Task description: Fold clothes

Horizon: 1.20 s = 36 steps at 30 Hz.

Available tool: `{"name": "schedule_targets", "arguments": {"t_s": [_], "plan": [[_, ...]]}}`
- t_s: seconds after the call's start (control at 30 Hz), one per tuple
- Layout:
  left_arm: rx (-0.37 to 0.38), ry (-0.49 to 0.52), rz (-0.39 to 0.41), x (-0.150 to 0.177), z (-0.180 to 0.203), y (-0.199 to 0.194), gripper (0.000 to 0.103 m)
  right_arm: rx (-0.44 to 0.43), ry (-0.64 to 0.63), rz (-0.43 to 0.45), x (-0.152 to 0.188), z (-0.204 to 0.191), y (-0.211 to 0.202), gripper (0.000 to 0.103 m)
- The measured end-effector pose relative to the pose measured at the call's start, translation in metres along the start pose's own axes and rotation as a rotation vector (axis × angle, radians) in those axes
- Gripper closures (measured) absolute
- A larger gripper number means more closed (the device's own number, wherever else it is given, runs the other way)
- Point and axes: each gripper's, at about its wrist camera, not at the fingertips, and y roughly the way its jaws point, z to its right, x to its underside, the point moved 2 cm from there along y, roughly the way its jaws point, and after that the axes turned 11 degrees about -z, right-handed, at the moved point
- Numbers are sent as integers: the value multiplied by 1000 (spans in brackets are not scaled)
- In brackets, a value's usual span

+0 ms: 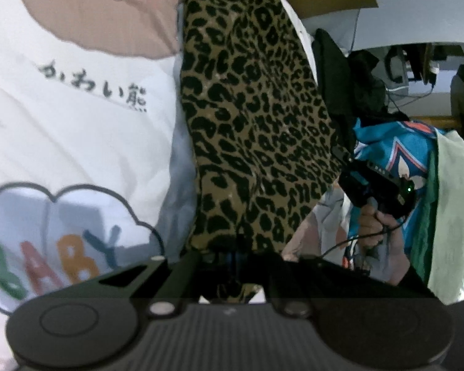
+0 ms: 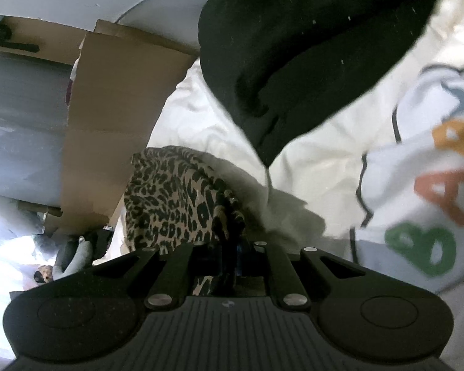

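Note:
A leopard-print garment [image 1: 250,108] hangs stretched between my two grippers above a white bedsheet [image 1: 77,142] printed with a bear and the word BABY. My left gripper [image 1: 235,249] is shut on its near edge. In the left wrist view my right gripper [image 1: 343,157], held by a hand [image 1: 375,225], pinches the garment's far right edge. Seen from the right wrist, the leopard-print garment [image 2: 170,194] bunches into my shut right gripper [image 2: 230,241], over the white bedsheet [image 2: 318,167].
A black garment [image 2: 309,46] lies on the sheet just beyond the right gripper. A teal patterned garment [image 1: 386,151] and a pale green one [image 1: 454,185] are piled at the right. An open cardboard box [image 2: 117,99] stands beside the bed.

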Motion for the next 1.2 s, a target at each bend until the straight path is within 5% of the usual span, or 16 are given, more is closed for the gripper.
{"name": "schedule_targets", "arguments": {"t_s": [0.53, 1.2], "plan": [[-127, 58, -19, -14, -8, -42, 101, -23, -9, -125, 51, -22, 14, 98], [-174, -26, -9, -9, -23, 23, 101, 123, -174, -148, 56, -12, 28, 91]]}}
